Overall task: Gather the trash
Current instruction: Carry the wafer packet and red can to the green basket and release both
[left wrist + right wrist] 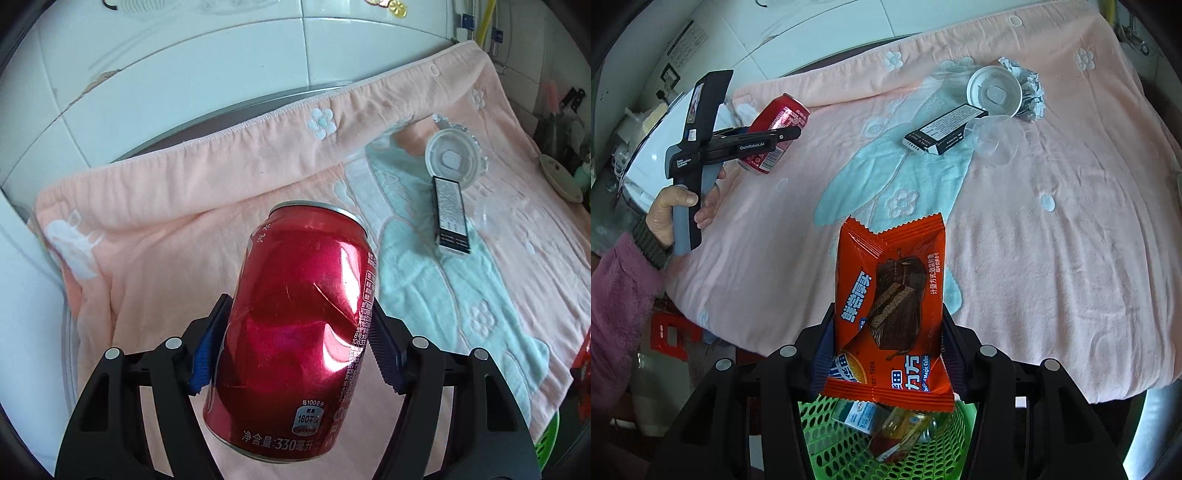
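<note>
Directly under the right gripper [886, 354], a green mesh basket [827, 450] w/ a small carton and a bottle already inside. R jaws pinch an orange snack wrapper [890, 310] upright, its lower edge just over the basket rim. Beyond it, pink towel [1052, 258] lies bare across the middle, draping off the near edge. Left gripper [295, 347] pinches a dented red soda can [299, 325] by its sides, tilted, held above the towel near its left edge. Farther back toward the right corner: black-and-white box [945, 129] resting against a clear plastic cup [993, 136] on its side, white lid [993, 94] touching both, crumpled paper [1030, 92] just behind. Tiled wall [184, 74] past the far hem.
</note>
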`<state>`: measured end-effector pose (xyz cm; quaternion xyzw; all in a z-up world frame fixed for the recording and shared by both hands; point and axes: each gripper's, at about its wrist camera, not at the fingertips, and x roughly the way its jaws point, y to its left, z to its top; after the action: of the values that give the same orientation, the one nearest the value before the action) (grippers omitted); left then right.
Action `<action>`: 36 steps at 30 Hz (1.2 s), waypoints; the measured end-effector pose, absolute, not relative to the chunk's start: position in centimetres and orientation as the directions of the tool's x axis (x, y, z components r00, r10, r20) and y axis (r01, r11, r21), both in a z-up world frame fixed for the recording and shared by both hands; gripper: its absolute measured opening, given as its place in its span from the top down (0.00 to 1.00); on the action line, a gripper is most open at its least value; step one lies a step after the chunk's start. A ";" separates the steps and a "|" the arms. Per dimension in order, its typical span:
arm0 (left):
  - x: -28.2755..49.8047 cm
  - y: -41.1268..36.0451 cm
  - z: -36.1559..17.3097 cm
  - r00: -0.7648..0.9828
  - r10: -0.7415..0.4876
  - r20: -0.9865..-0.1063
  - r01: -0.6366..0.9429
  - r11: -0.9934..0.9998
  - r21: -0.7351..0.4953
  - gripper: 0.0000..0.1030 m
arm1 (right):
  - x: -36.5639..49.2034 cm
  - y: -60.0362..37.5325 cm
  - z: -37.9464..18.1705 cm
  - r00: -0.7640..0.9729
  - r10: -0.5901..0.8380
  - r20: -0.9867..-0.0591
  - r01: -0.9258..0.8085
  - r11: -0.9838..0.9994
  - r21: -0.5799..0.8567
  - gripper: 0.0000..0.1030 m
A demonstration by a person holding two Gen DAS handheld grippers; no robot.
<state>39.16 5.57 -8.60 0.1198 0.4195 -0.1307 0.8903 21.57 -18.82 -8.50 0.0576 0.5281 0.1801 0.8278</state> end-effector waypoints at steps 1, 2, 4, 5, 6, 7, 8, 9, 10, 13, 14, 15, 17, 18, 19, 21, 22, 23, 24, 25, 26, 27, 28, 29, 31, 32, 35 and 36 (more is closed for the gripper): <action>37.6 5.6 -8.1 0.620 -0.129 -0.774 0.328 0.939 0.106 0.33 | 21.0 -18.8 -8.5 0.376 0.364 -0.852 -0.246 0.926 0.287 0.52; 36.4 5.6 -7.6 0.624 -0.137 -0.770 0.325 0.941 0.096 0.33 | 20.2 -18.8 -8.4 0.373 0.372 -0.850 -0.259 0.921 0.289 0.52; 33.5 5.8 -6.4 0.639 -0.151 -0.754 0.318 0.945 0.080 0.33 | 18.8 -18.6 -8.1 0.377 0.374 -0.848 -0.282 0.918 0.279 0.52; 32.2 5.8 -5.9 0.647 -0.150 -0.747 0.313 0.946 0.081 0.33 | 18.0 -18.4 -8.1 0.377 0.376 -0.846 -0.295 0.915 0.275 0.52; 30.6 6.0 -5.3 0.658 -0.153 -0.738 0.305 0.949 0.075 0.33 | 17.1 -18.2 -8.0 0.379 0.377 -0.845 -0.307 0.913 0.269 0.52; 29.6 6.0 -4.7 0.663 -0.162 -0.731 0.302 0.951 0.063 0.33 | 16.4 -18.1 -7.9 0.381 0.376 -0.845 -0.317 0.911 0.263 0.52; 27.9 6.2 -4.2 0.669 -0.169 -0.723 0.295 0.954 0.050 0.33 | 15.6 -17.9 -7.9 0.380 0.376 -0.845 -0.330 0.909 0.256 0.52; 26.6 6.3 -3.7 0.673 -0.173 -0.719 0.289 0.956 0.041 0.33 | 14.9 -17.8 -8.0 0.380 0.377 -0.845 -0.339 0.906 0.252 0.52; 25.0 6.4 -3.3 0.678 -0.180 -0.713 0.288 0.957 0.032 0.33 | 14.2 -17.7 -8.0 0.380 0.375 -0.845 -0.346 0.905 0.246 0.52; 21.0 6.3 -2.5 0.692 -0.192 -0.696 0.281 0.959 0.015 0.34 | 12.1 -17.4 -8.4 0.381 0.366 -0.849 -0.367 0.903 0.224 0.52; 19.8 6.3 -2.4 0.695 -0.201 -0.691 0.281 0.960 0.003 0.34 | 11.4 -17.3 -8.6 0.377 0.367 -0.850 -0.373 0.901 0.224 0.52; 18.6 6.2 -2.2 0.698 -0.207 -0.685 0.281 0.960 -0.003 0.34 | 10.9 -17.3 -8.7 0.377 0.365 -0.852 -0.378 0.900 0.218 0.52; 16.2 5.9 -1.9 0.702 -0.222 -0.677 0.282 0.959 -0.022 0.34 | 9.6 -17.1 -8.8 0.385 0.343 -0.857 -0.391 0.901 0.185 0.52; 15.2 5.7 -1.8 0.699 -0.235 -0.675 0.288 0.957 -0.035 0.34 | 9.2 -17.1 -8.9 0.387 0.335 -0.859 -0.395 0.902 0.174 0.52; 14.1 5.4 -1.8 0.699 -0.242 -0.672 0.291 0.956 -0.041 0.34 | 8.8 -17.1 -9.1 0.383 0.332 -0.862 -0.398 0.901 0.170 0.52; 12.3 5.0 -1.8 0.702 -0.258 -0.664 0.298 0.953 -0.055 0.34 | 8.1 -17.3 -9.4 0.384 0.325 -0.865 -0.400 0.902 0.161 0.52; 11.5 4.7 -1.8 0.703 -0.268 -0.659 0.301 0.951 -0.066 0.34 | 7.8 -17.5 -9.6 0.382 0.318 -0.868 -0.399 0.904 0.156 0.52; 10.7 4.4 -1.7 0.705 -0.274 -0.654 0.301 0.951 -0.073 0.34 | 7.6 -17.6 -9.9 0.383 0.314 -0.869 -0.395 0.906 0.153 0.52; 10.2 4.2 -1.8 0.703 -0.284 -0.652 0.306 0.949 -0.083 0.34 | 7.5 -17.8 -10.1 0.383 0.314 -0.869 -0.390 0.908 0.156 0.51; 9.6 3.9 -1.9 0.701 -0.294 -0.649 0.310 0.946 -0.093 0.34 | 7.4 -18.0 -10.4 0.377 0.319 -0.870 -0.386 0.908 0.165 0.50; 9.1 3.6 -2.0 0.702 -0.298 -0.646 0.310 0.946 -0.099 0.34 | 7.3 -18.1 -10.5 0.372 0.326 -0.869 -0.383 0.907 0.176 0.46; 8.6 3.4 -2.1 0.701 -0.304 -0.645 0.312 0.944 -0.106 0.34 | 7.2 -18.3 -10.7 0.372 0.329 -0.868 -0.379 0.907 0.181 0.43; 8.2 3.1 -2.2 0.697 -0.315 -0.644 0.317 0.941 -0.118 0.34 | 7.3 -18.5 -10.8 0.374 0.330 -0.867 -0.376 0.908 0.184 0.33; 7.8 2.9 -2.3 0.696 -0.319 -0.643 0.317 0.940 -0.123 0.34 | 7.1 -18.7 -10.9 0.382 0.327 -0.864 -0.372 0.911 0.180 0.31; 7.2 2.4 -2.6 0.695 -0.325 -0.641 0.319 0.939 -0.129 0.34 | 7.0 -19.1 -10.8 0.387 0.332 -0.860 -0.366 0.912 0.187 0.31; 7.0 2.2 -2.7 0.692 -0.332 -0.641 0.321 0.937 -0.139 0.34 | 7.0 -19.3 -10.8 0.385 0.342 -0.857 -0.361 0.911 0.201 0.30; 6.5 1.5 -3.3 0.680 -0.346 -0.647 0.326 0.932 -0.155 0.34 | 7.0 -19.9 -10.5 0.394 0.344 -0.852 -0.357 0.912 0.203 0.29; 6.5 1.4 -3.5 0.676 -0.350 -0.649 0.330 0.931 -0.158 0.34 | 6.9 -20.1 -10.2 0.400 0.344 -0.849 -0.358 0.912 0.201 0.29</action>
<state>6.50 1.38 -3.52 -0.0142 0.3572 -0.1856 0.9153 6.89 -20.09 -10.23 -0.0069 0.5059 0.2096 0.8367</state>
